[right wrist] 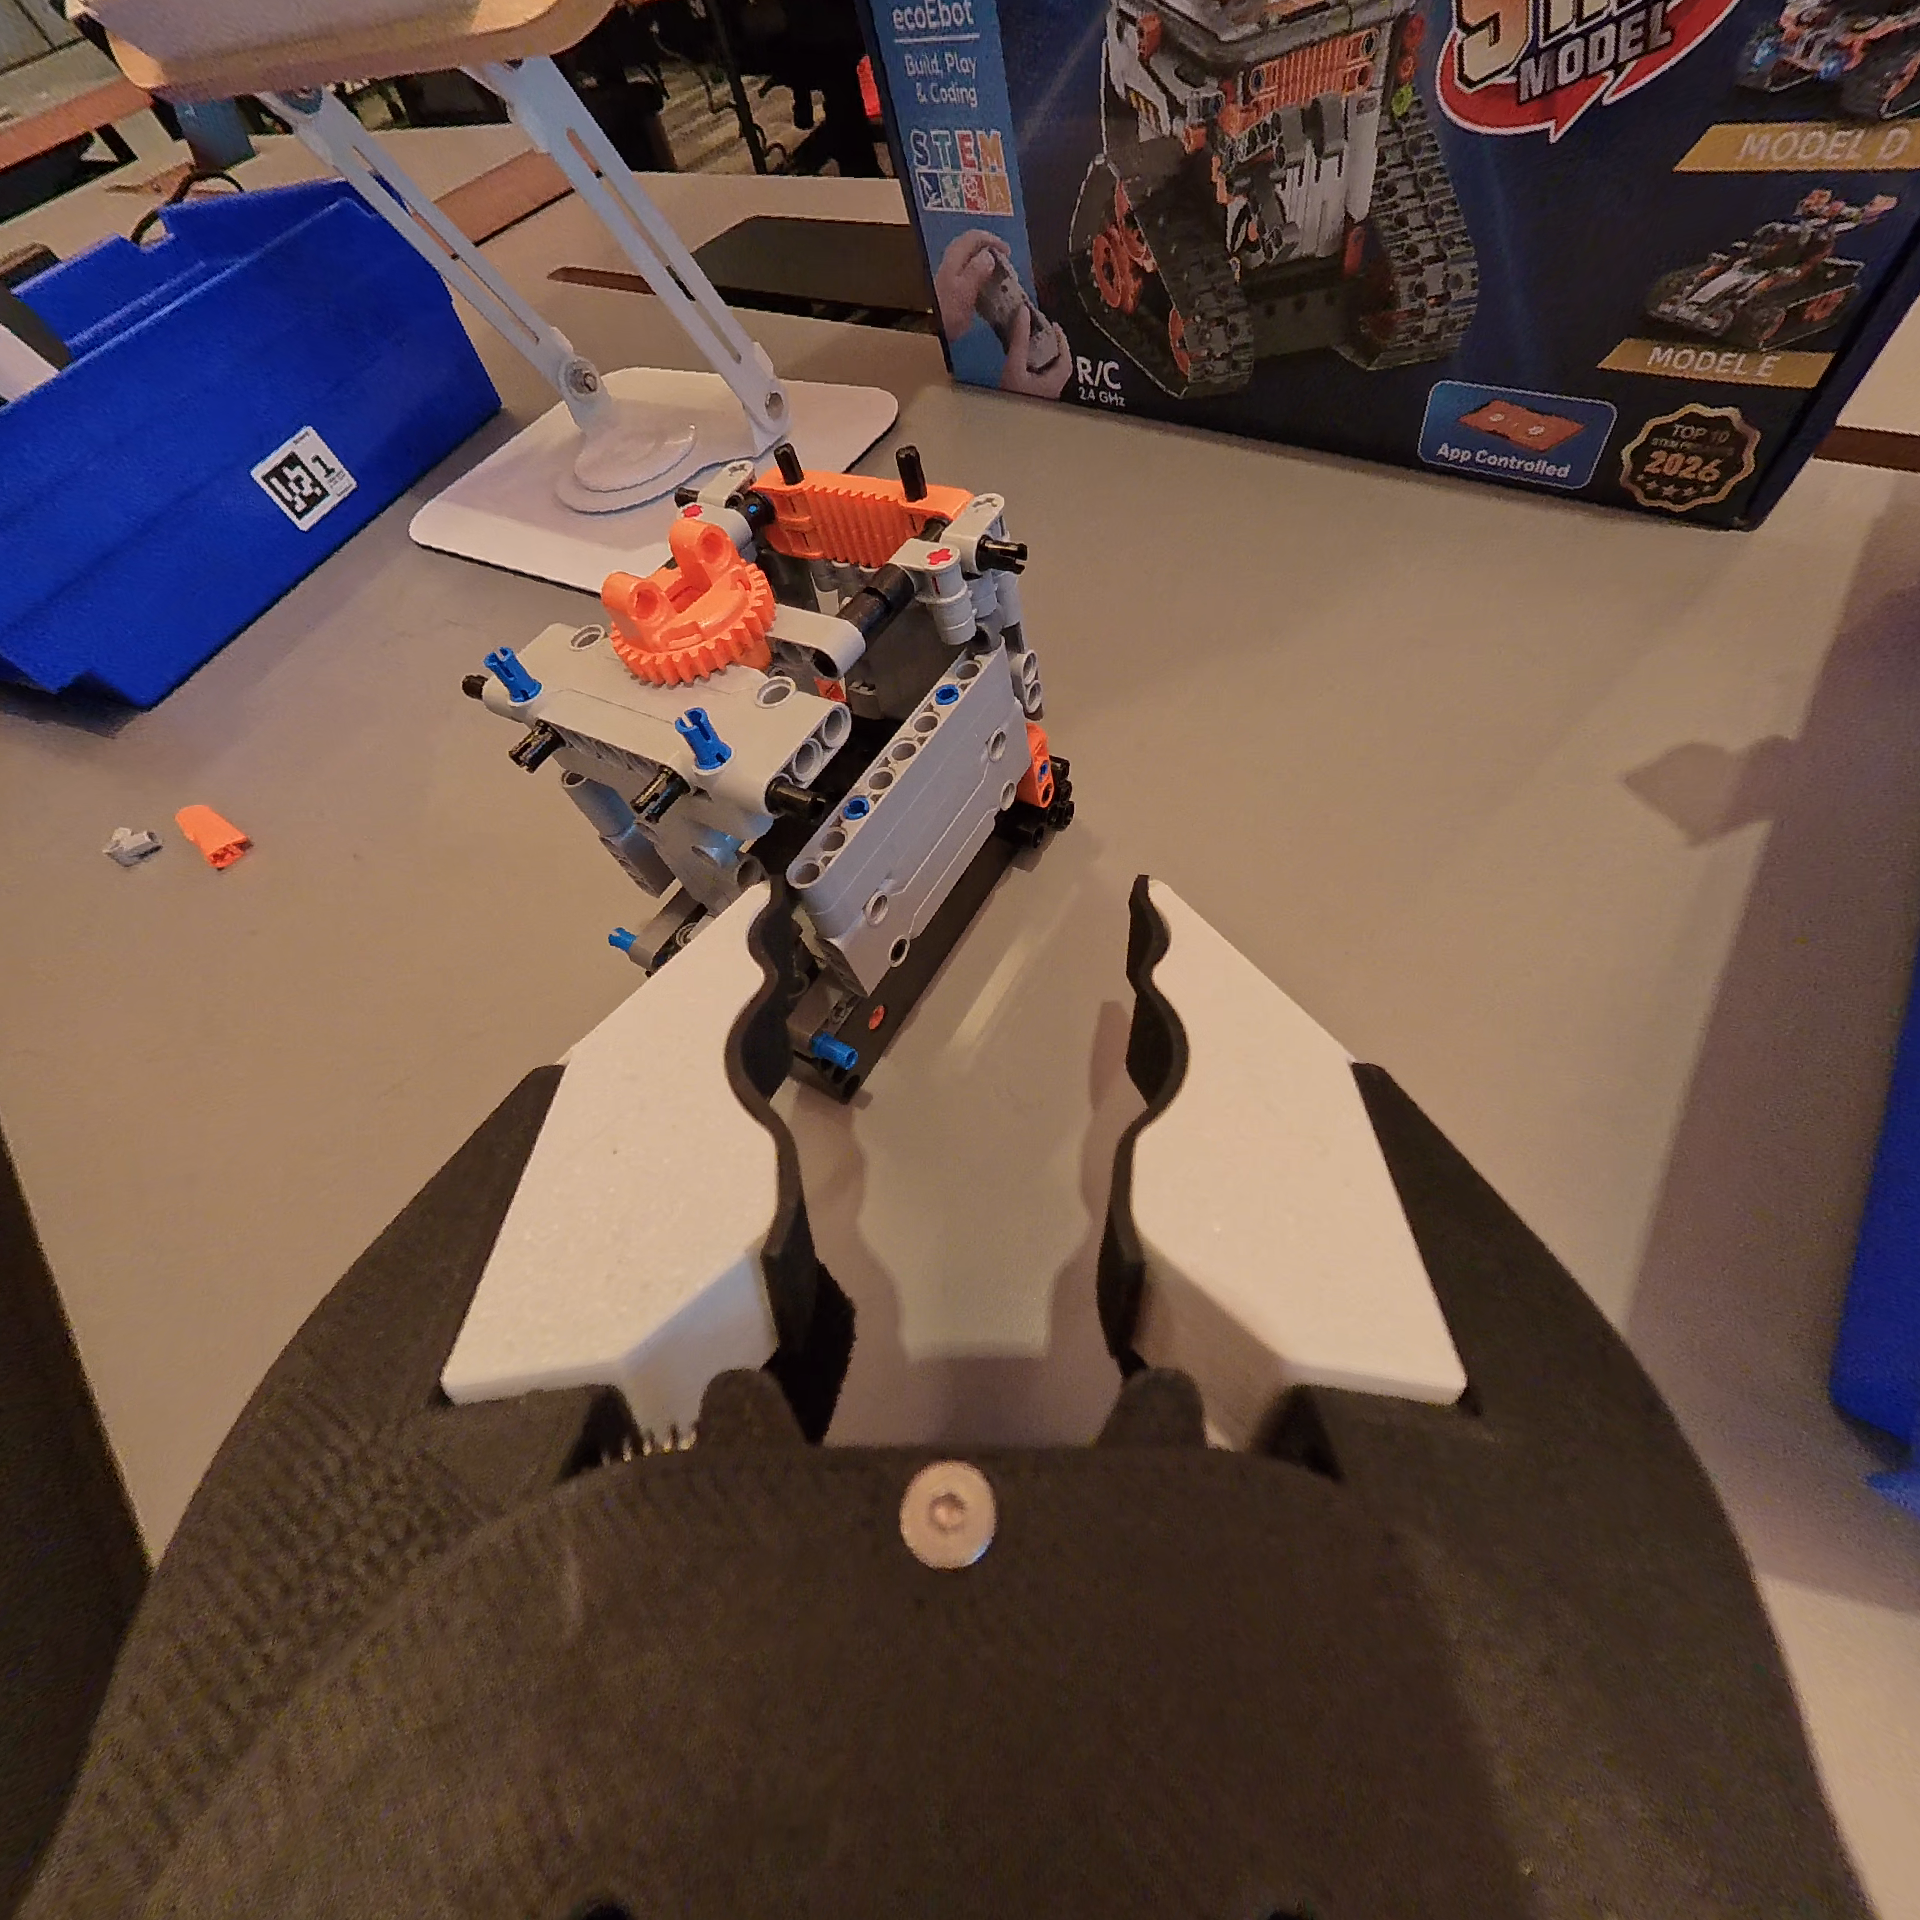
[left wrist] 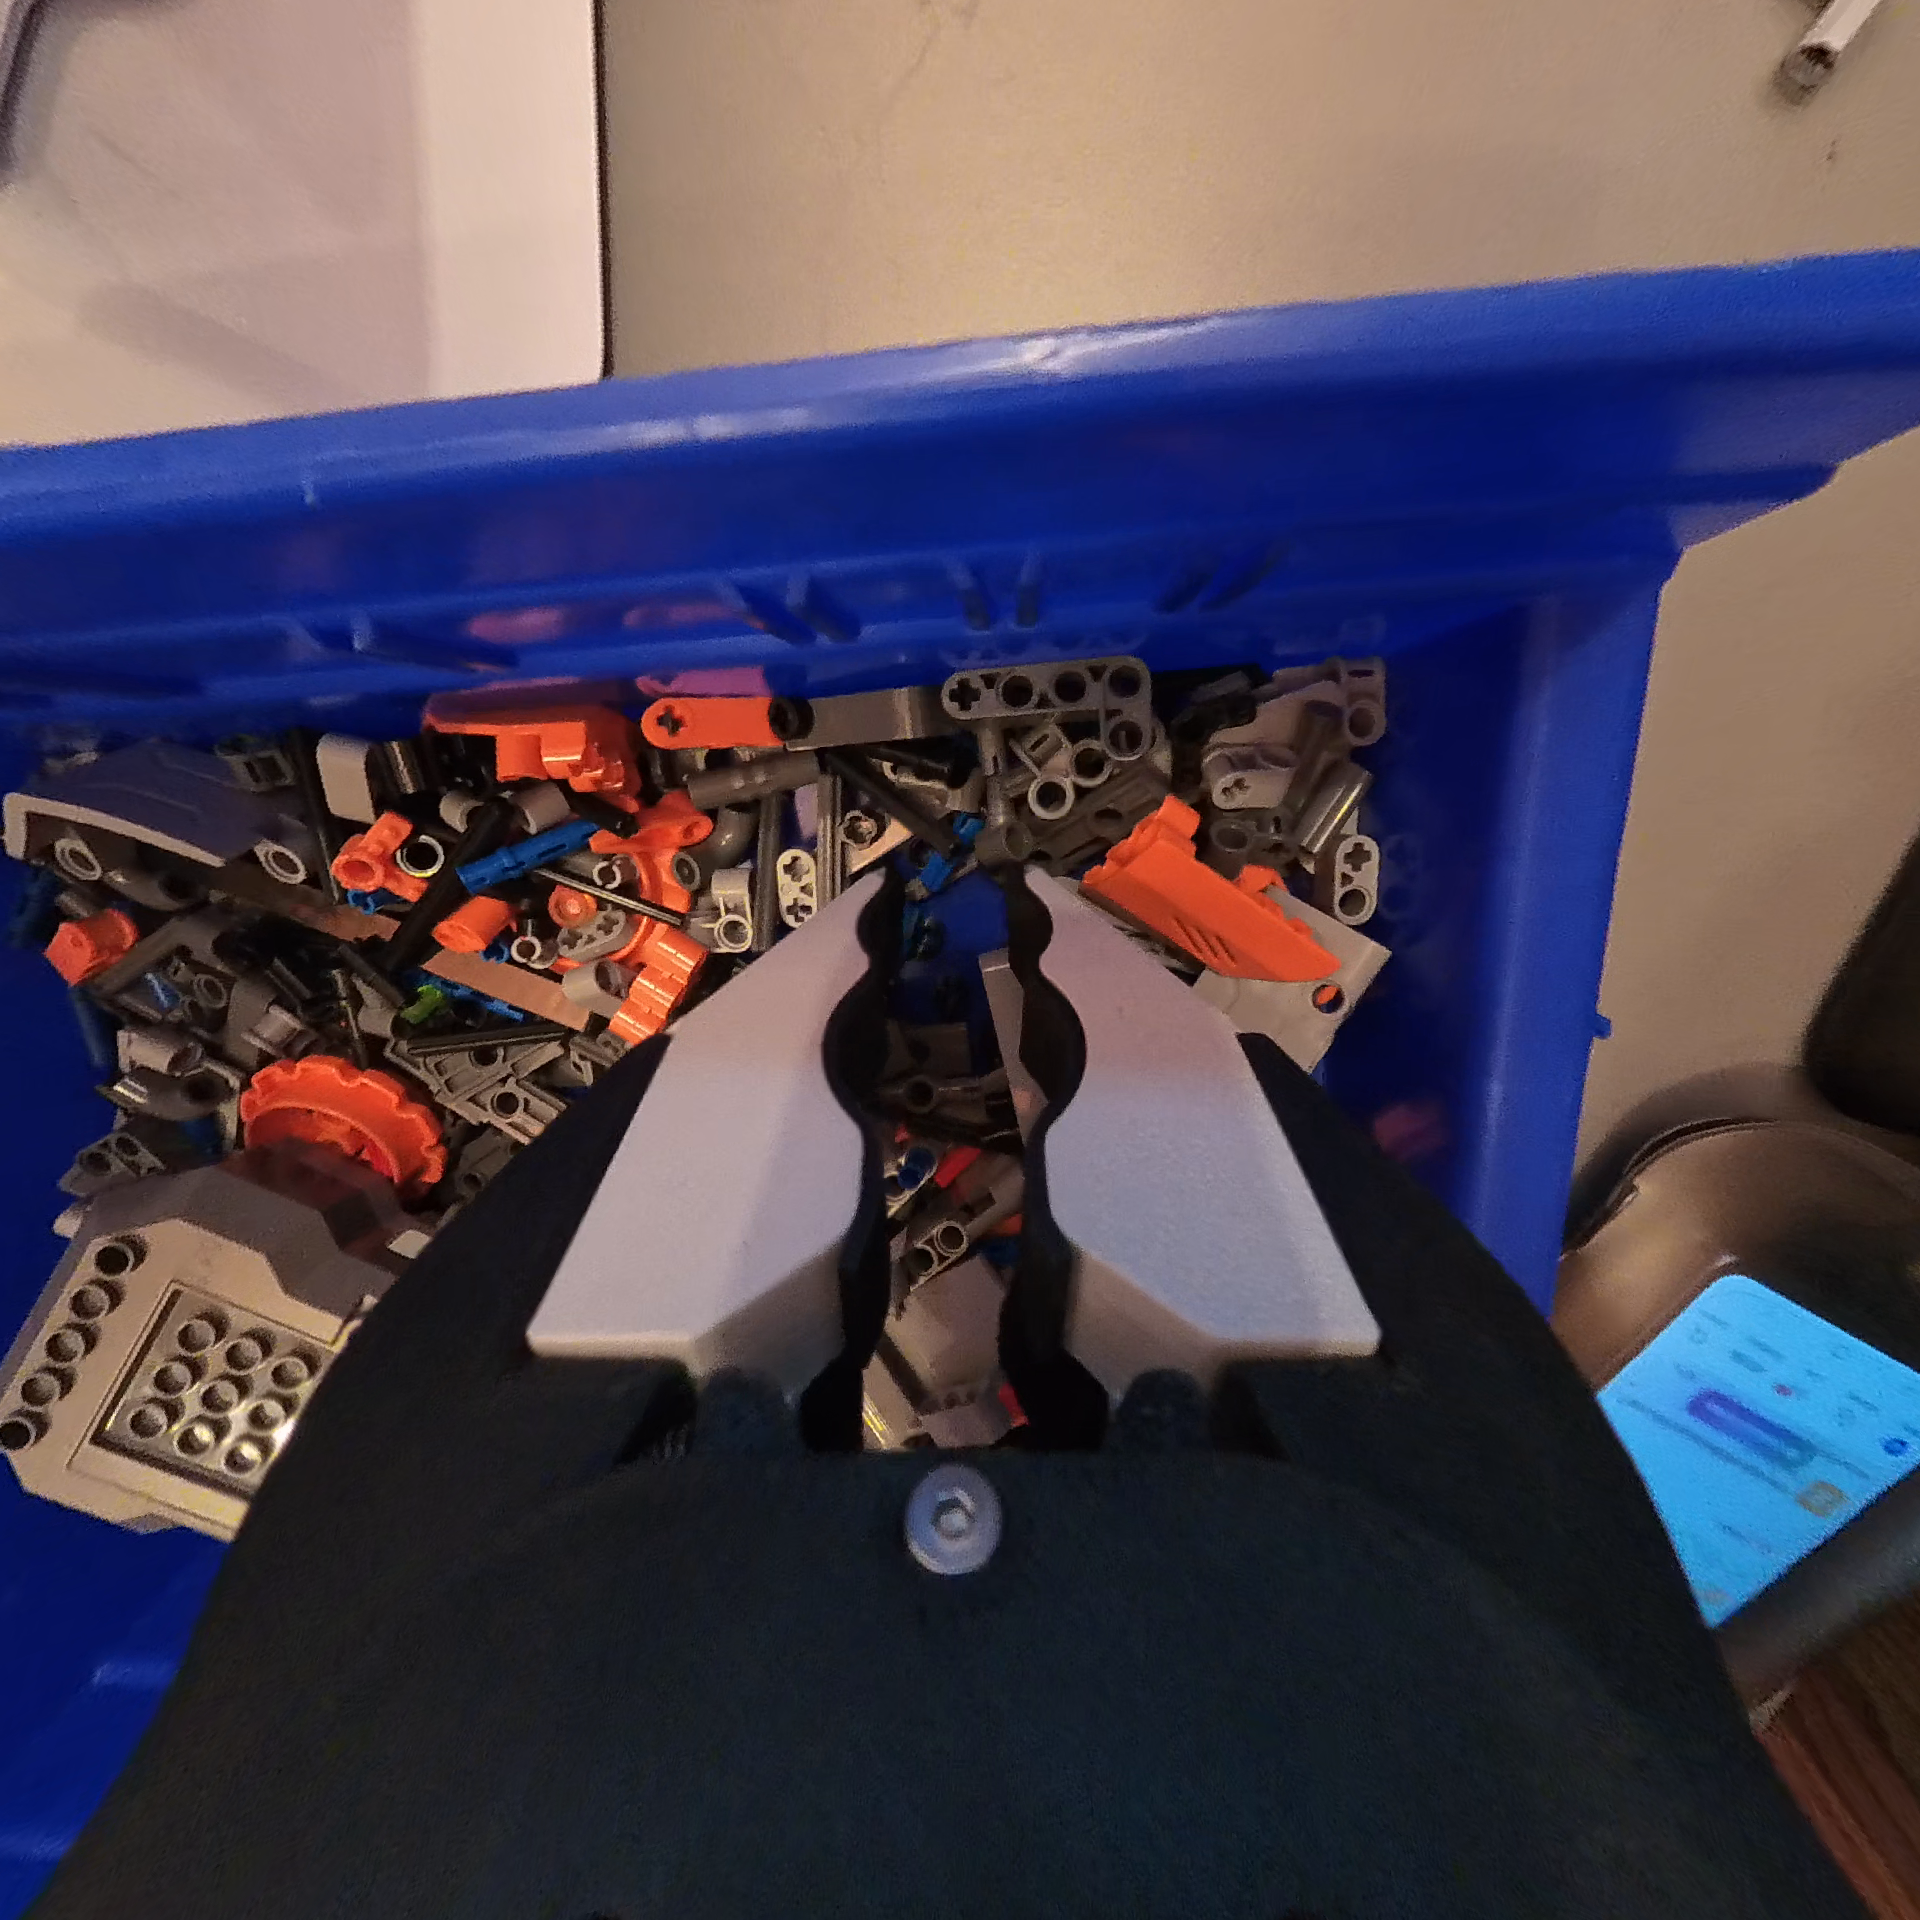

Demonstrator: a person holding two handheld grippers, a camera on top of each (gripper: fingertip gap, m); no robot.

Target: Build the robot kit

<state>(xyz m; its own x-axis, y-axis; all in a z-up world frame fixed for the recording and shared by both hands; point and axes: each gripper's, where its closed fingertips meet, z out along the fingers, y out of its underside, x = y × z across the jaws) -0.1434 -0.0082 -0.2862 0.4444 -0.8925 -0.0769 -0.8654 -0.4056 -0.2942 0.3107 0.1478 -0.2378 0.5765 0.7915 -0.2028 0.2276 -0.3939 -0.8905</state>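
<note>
In the left wrist view my left gripper hangs over a blue bin filled with loose grey, black, orange and blue building-toy parts. Its fingers stand a narrow gap apart with nothing clearly between them; a dark grey connector lies just beyond the tips. In the right wrist view my right gripper is wide open and empty, low over the grey table. A partly built grey model with an orange gear on top stands just ahead; the left fingertip overlaps its lower near corner.
A blue bin with a square marker tag sits at the left, a white lamp base behind the model, and a printed toy box at the back. Two small loose parts, orange and grey, lie left. A lit phone lies right of the bin. The grippers' ends are close to 50 cm from one another. My left gripper's tips are some 20 cm from the lit phone.
</note>
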